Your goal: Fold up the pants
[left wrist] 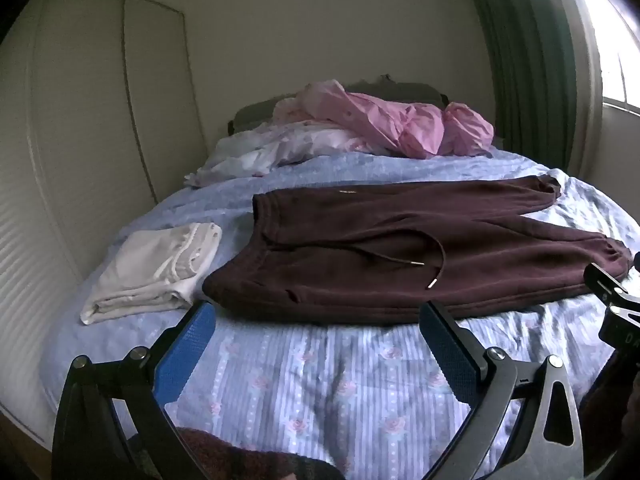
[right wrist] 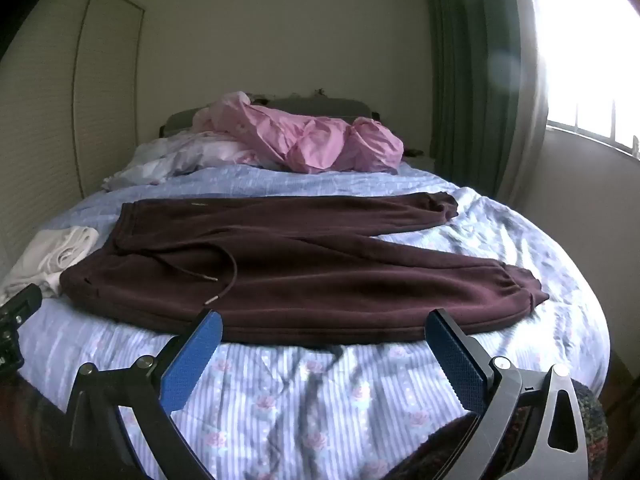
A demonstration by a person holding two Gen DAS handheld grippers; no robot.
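Observation:
Dark maroon sweatpants (left wrist: pixel 400 248) lie flat across the bed, waistband to the left, both legs stretching right, drawstring loose on top. They also show in the right wrist view (right wrist: pixel 300 264). My left gripper (left wrist: pixel 316 320) is open and empty, hovering just in front of the near edge of the pants by the waist. My right gripper (right wrist: pixel 324 328) is open and empty, just in front of the near leg's edge. The right gripper's body shows at the right edge of the left wrist view (left wrist: pixel 612 292).
The bed has a blue floral striped cover (left wrist: pixel 312 392). A folded white garment (left wrist: pixel 156 264) lies left of the pants. Pink (left wrist: pixel 400 124) and white bedding is heaped at the headboard. White closet doors stand left, a green curtain (right wrist: pixel 472 80) and window right.

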